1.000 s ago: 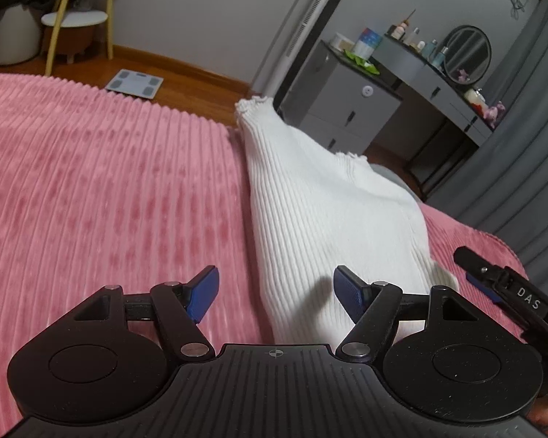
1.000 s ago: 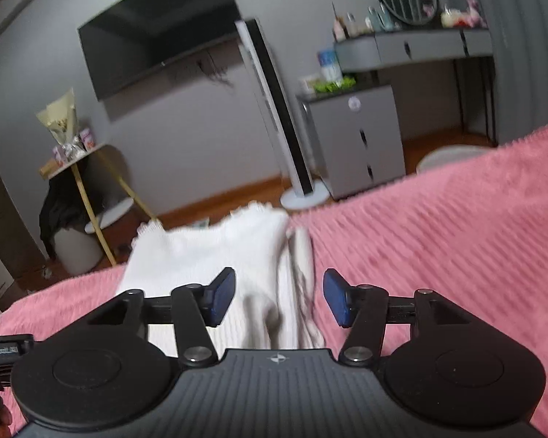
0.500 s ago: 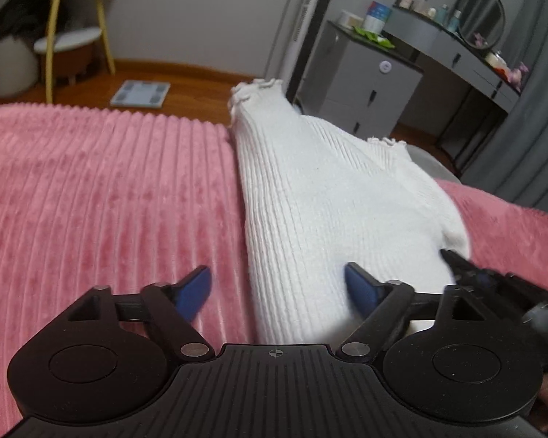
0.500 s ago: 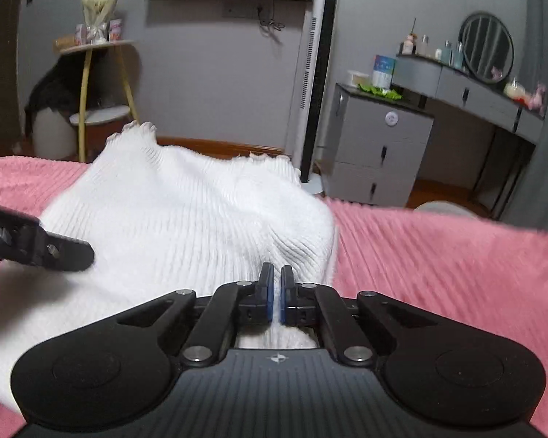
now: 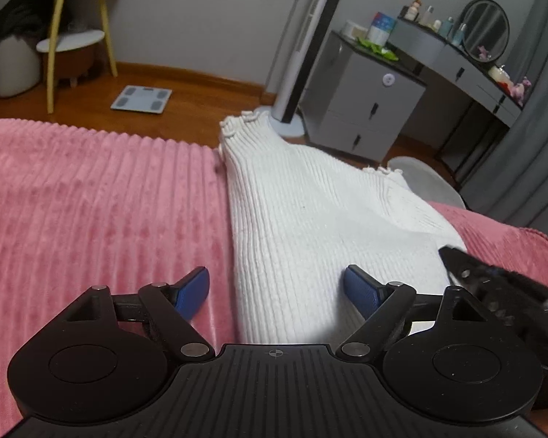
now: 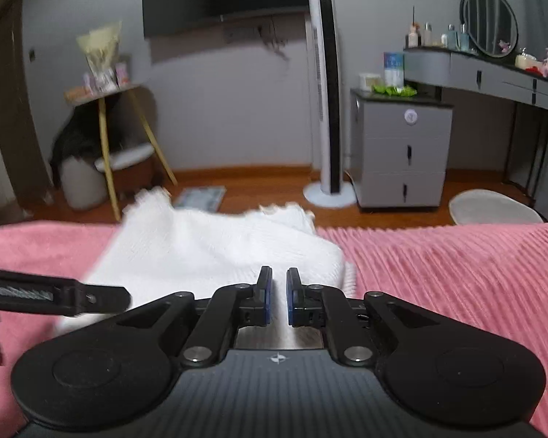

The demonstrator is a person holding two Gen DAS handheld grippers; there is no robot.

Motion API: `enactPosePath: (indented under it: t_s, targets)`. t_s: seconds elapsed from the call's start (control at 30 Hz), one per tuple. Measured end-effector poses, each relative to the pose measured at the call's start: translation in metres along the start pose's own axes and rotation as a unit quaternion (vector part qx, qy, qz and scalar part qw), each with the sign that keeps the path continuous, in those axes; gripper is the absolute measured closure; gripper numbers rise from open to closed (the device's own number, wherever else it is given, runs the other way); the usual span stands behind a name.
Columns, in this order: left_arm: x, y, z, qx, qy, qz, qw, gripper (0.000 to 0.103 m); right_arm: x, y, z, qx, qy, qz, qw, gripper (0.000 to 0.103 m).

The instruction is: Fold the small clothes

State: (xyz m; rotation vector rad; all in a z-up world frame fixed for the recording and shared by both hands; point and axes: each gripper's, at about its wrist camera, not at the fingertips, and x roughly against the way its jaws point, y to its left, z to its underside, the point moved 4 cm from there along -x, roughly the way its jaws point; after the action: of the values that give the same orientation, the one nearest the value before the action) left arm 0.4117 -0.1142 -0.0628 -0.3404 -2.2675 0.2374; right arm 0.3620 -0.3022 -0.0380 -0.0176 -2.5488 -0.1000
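Right gripper point(image 6: 277, 297) reopened slightly above sweater point(image 6: 215, 255).

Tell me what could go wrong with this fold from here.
1. The right claw stands nearly closed over the white ribbed knit garment; whether it pinches fabric is unclear, so a lift may slip.
2. The left claw is wide open, astride the garment's left edge, and could also grab the pink ribbed blanket.
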Motion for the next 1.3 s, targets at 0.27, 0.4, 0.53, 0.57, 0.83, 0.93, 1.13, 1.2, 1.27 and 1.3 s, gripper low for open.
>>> enactPosePath:
  t_s: [0.27,0.4,0.53,0.57,0.83,0.93,1.13,1.2,1.27,1.3]
  targets:
    - [-0.013,-0.008,0.001,-0.026,-0.003,-0.029,0.9992,0.008,-0.027,-0.011,0.019,0.027,0.005,0.043,0.999,0.100]
    - [-0.014,-0.006,0.000,-0.025,-0.001,-0.031,0.9992,0.006,-0.029,-0.011,0.017,0.031,0.004,0.049,0.998,0.100]
    - [-0.013,-0.005,0.001,-0.025,-0.006,-0.032,0.9992,0.006,-0.027,-0.008,0.018,0.034,0.003,0.055,0.998,0.099]
    - [-0.013,-0.005,0.002,-0.026,-0.008,-0.034,0.9991,0.005,-0.027,-0.008,0.018,0.034,0.002,0.056,0.998,0.099]
    - [-0.010,-0.003,0.009,-0.033,-0.036,-0.041,0.9980,0.000,-0.024,-0.012,0.020,0.015,-0.022,0.051,0.998,0.098]
    - [0.003,0.002,0.010,-0.036,-0.036,-0.038,0.9980,0.001,-0.006,-0.019,0.020,-0.024,-0.027,0.022,0.999,0.093]
    - [0.033,0.014,0.021,-0.020,-0.020,0.020,0.9994,0.004,0.042,-0.047,0.029,-0.087,-0.013,-0.006,0.996,0.020]
    - [0.031,0.018,0.021,0.003,0.001,0.050,0.9987,0.004,0.045,-0.066,0.029,-0.157,0.002,-0.042,0.987,0.020]
    - [0.021,0.022,0.018,0.040,0.025,0.076,0.9960,0.004,0.035,-0.079,0.027,-0.227,0.031,-0.086,0.970,0.021]
    - [0.014,0.024,0.017,0.056,0.038,0.088,0.9938,0.004,0.027,-0.081,0.025,-0.248,0.043,-0.112,0.961,0.022]
